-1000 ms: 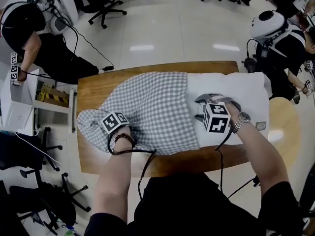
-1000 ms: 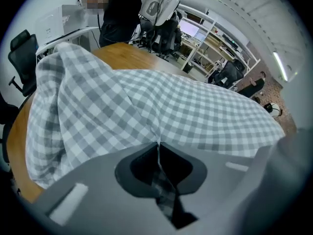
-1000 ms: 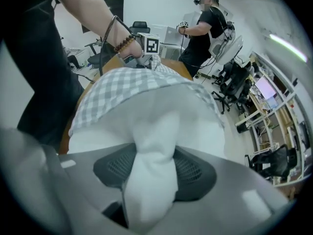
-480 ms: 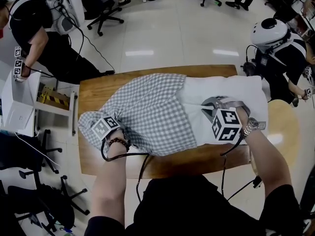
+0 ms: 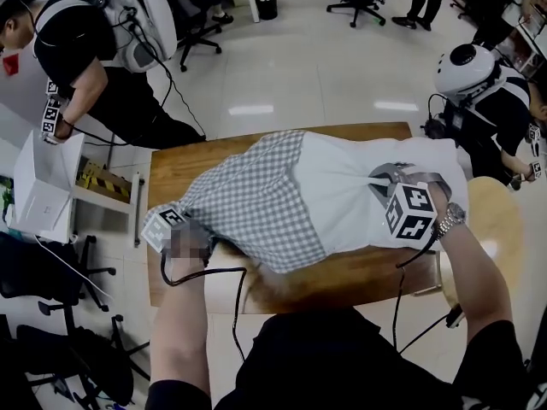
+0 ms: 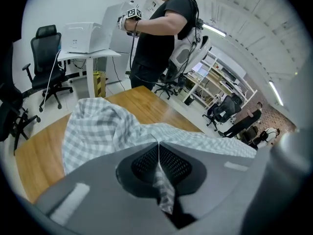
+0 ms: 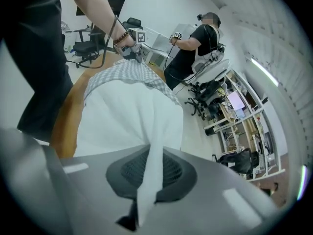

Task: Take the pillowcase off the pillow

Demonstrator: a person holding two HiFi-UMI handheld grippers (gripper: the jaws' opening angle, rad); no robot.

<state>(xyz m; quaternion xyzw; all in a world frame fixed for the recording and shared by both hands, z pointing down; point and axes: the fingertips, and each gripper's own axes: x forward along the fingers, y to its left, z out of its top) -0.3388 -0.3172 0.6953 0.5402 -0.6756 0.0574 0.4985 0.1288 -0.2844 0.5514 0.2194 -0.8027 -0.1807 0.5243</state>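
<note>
A grey-and-white checked pillowcase [image 5: 248, 207] covers the left half of a white pillow [image 5: 359, 190] above the wooden table [image 5: 171, 169]. At the pillowcase's left end, my left gripper [image 5: 195, 227] is shut on a fold of the checked cloth. In the left gripper view the cloth [image 6: 98, 126] runs pinched between the jaws of my left gripper [image 6: 158, 148]. My right gripper [image 5: 386, 178] is shut on the pillow's bare right part. In the right gripper view a ridge of white pillow fabric [image 7: 132, 111] passes through my right gripper [image 7: 155, 155], with the pillowcase [image 7: 124, 70] beyond it.
One person with grippers [image 5: 85, 49] stands at the far left by a white box [image 5: 43, 186] on a side desk. Another person [image 5: 483, 84] stands at the far right. Office chairs [image 5: 192, 11] stand behind. A round wooden stool [image 5: 494, 220] is to the table's right.
Both grippers have risen, lifting pillow and pillowcase. The left gripper has drawn the checked cloth leftward, so more white pillow shows. The right jaws have closed on the pillow fabric.
</note>
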